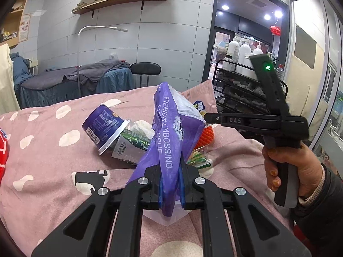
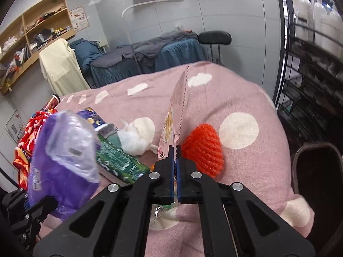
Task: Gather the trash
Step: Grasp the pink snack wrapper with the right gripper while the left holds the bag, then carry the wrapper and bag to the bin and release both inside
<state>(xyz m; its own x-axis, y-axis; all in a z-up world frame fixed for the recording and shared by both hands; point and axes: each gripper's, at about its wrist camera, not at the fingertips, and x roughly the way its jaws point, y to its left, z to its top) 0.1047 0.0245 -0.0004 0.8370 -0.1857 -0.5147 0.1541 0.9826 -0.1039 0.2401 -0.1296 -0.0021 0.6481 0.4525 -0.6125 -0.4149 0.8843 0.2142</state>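
Note:
My left gripper (image 1: 170,180) is shut on a purple tissue bag (image 1: 171,128), which stands up from the jaws with its mouth open. My right gripper (image 2: 176,167) is shut on a thin pink snack wrapper (image 2: 176,107) with a serrated edge, held upright. In the left wrist view the right gripper (image 1: 206,115) reaches in from the right, its tip behind the bag. On the pink dotted bedcover (image 1: 42,150) lie a blue cup (image 1: 103,126) on its side, a green carton (image 1: 130,145), white tissue (image 2: 139,137) and an orange foam net (image 2: 203,150).
A person's hand (image 1: 295,167) grips the right tool's handle. A black wire rack (image 1: 235,90) with white bottles stands to the right of the bed. A red patterned cloth (image 2: 25,137) lies at the left edge. A dark bin (image 2: 317,171) sits low right.

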